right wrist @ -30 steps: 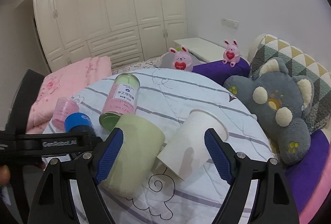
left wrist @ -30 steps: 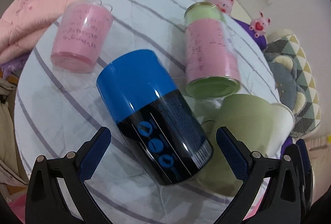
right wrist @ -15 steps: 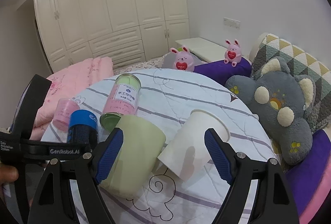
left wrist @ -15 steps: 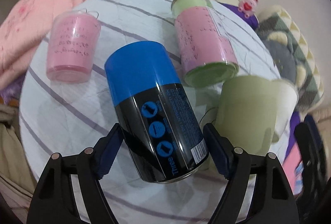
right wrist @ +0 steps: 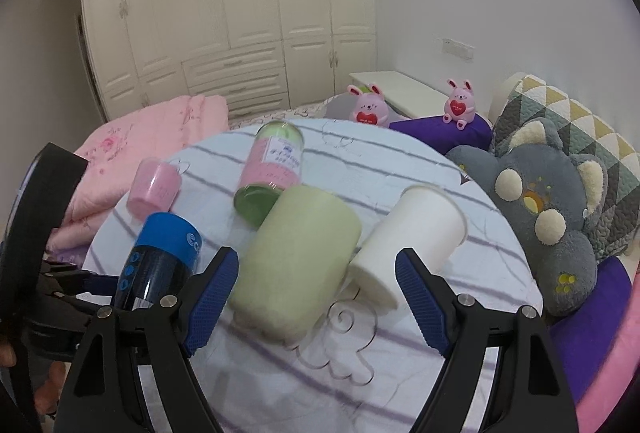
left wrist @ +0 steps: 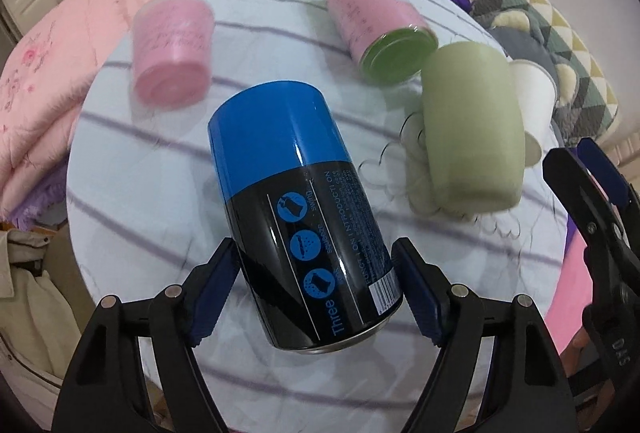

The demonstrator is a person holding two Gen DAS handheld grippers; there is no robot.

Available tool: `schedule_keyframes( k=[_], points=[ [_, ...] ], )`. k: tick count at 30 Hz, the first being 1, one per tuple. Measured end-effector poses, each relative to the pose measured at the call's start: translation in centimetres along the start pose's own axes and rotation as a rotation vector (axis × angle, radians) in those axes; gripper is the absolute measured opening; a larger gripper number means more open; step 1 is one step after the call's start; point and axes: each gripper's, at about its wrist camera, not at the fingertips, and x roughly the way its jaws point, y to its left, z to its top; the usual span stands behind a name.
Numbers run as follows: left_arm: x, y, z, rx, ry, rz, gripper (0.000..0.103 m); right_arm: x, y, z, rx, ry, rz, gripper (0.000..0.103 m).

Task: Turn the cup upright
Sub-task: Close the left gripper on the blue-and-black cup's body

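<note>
A blue and black cup (left wrist: pixel 298 209) lies tilted between the pads of my left gripper (left wrist: pixel 316 293), which is shut on its black lower half and holds it above the round table (left wrist: pixel 160 201); it also shows in the right wrist view (right wrist: pixel 160 261). My right gripper (right wrist: pixel 316 297) is open and empty, hovering over a pale green cup (right wrist: pixel 296 257) and a white paper cup (right wrist: pixel 408 237), both lying on their sides. The green cup (left wrist: pixel 472 125) and white cup (left wrist: pixel 532 93) also show in the left wrist view.
A pink cup (left wrist: pixel 172 53) and a tall pink and green jar (left wrist: pixel 376 21) lie on their sides further back on the striped tablecloth. A pink blanket (right wrist: pixel 160 129) lies left, a grey plush toy (right wrist: pixel 552 217) and pillows right, pink bunnies (right wrist: pixel 368 109) behind.
My left gripper closed on the blue and black cup and lifted its end off the table, tilting it. My right gripper stayed open and shifted slightly.
</note>
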Motion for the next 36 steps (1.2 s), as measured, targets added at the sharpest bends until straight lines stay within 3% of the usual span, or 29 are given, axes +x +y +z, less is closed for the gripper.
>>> schedule_keyframes(
  k=[9, 15, 19, 28, 36],
  points=[
    [-0.7, 1.5, -1.8, 0.05, 0.003, 0.006, 0.08, -0.7, 1.9, -0.3, 0.003, 0.023, -0.003, 0.082],
    [-1.0, 2.1, -2.2, 0.044, -0.003, 0.016, 0.093, -0.6, 3.3, -0.3, 0.015, 0.054, 0.038, 0.082],
    [-1.7, 2.6, -2.8, 0.037, -0.032, -0.012, 0.094, -0.7, 4.6, 0.3, -0.005, 0.054, 0.063, 0.082],
    [-5.1, 4.4, -3.9, -0.009, -0.127, -0.018, 0.098, 1.0, 7.3, 1.0, -0.016, 0.15, 0.169, 0.082],
    [-6.1, 6.0, -4.1, -0.039, -0.152, -0.018, 0.098, 2.6, 9.3, 1.7, 0.016, 0.266, 0.263, 0.082]
  ],
)
